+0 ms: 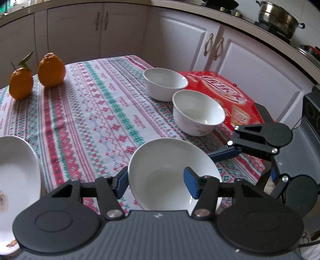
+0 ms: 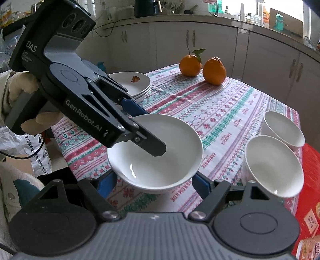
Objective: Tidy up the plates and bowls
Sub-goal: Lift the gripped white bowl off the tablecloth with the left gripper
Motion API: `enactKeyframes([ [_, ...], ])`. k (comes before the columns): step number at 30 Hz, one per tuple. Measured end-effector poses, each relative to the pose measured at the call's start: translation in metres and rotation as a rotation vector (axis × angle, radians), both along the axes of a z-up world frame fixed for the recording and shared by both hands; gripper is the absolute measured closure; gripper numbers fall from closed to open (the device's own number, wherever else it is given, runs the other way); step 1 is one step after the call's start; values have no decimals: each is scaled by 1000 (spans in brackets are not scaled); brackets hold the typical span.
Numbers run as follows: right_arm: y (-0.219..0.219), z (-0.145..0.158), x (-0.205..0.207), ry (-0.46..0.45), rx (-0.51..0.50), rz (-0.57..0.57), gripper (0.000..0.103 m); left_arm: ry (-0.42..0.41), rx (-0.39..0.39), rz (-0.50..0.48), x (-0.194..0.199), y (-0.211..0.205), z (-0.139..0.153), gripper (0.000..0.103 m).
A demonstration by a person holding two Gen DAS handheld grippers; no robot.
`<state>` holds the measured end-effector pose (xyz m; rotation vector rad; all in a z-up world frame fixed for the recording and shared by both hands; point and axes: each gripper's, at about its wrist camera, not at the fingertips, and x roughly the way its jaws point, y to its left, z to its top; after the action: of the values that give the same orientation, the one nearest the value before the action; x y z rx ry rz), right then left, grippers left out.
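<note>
A shallow white dish [image 1: 166,170] [image 2: 160,148] sits near the table's front edge. My left gripper [image 1: 156,184] straddles its near rim, one blue finger outside and one inside the bowl; in the right wrist view [image 2: 140,128] it looks closed on that rim. My right gripper [image 2: 154,184] is open, its blue fingers spread on either side of the dish, below its rim. Two deeper white bowls [image 1: 198,112] [image 1: 165,83] stand beyond. A stack of white plates [image 2: 132,84] [image 1: 16,180] stands at the table's left side.
Two oranges [image 1: 51,70] [image 1: 21,83] stand at the far corner of the patterned tablecloth [image 1: 96,112]. A red box [image 1: 226,94] lies under the table's right side beside the bowls. Kitchen cabinets [image 1: 180,40] surround the table. A steel pot [image 1: 278,18] sits on the counter.
</note>
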<state>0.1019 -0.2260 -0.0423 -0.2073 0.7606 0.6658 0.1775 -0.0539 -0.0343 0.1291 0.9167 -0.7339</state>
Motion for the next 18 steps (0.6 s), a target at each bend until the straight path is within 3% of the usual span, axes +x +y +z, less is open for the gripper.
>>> enactKeyframes([
  [18, 17, -4, 14, 21, -2, 1, 18, 19, -12, 31, 13, 19, -6, 46],
])
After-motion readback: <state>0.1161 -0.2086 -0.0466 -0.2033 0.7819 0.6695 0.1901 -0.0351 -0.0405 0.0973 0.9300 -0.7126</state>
